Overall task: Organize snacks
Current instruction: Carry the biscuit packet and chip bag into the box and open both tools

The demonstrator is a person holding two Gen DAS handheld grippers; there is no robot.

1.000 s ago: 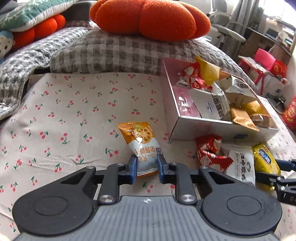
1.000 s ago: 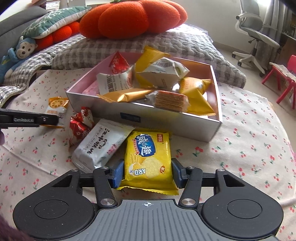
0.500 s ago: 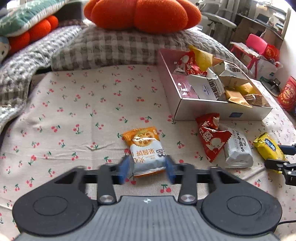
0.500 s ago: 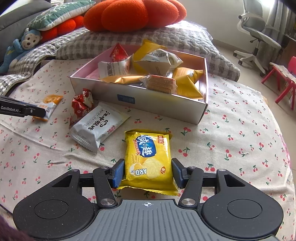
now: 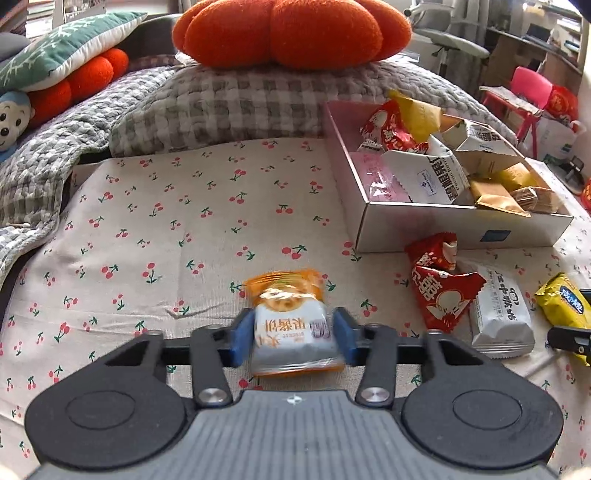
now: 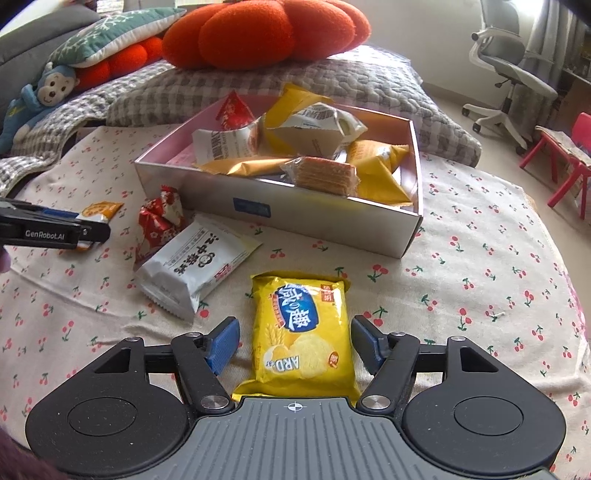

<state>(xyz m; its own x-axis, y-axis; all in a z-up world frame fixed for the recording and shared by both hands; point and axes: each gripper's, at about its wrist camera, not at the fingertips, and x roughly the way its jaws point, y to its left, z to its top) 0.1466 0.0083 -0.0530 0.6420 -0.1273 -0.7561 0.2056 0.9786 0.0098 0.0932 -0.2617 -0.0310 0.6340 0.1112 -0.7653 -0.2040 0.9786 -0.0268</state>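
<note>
An orange-and-white biscuit packet (image 5: 288,310) lies on the cherry-print cloth, between the blue pads of my left gripper (image 5: 293,339). The jaws are closing and both pads touch the packet's sides. A yellow cracker packet (image 6: 301,325) lies flat between the pads of my right gripper (image 6: 295,343). Those jaws are opening, with a gap on each side of the packet. The white snack box (image 6: 295,214) behind holds several packets. The left gripper (image 6: 55,230) shows at the left edge of the right wrist view.
A white packet (image 6: 195,266) and red packets (image 6: 160,218) lie on the cloth in front of the box (image 5: 424,229). Grey checked bedding and an orange pumpkin cushion (image 5: 291,33) rise behind. An office chair (image 6: 509,62) and red stool stand to the right.
My left gripper let go its tight pinch on the orange packet, spread wide, then narrowed onto it again. My right gripper's jaws widened away from the yellow packet. Both views drew back from the box.
</note>
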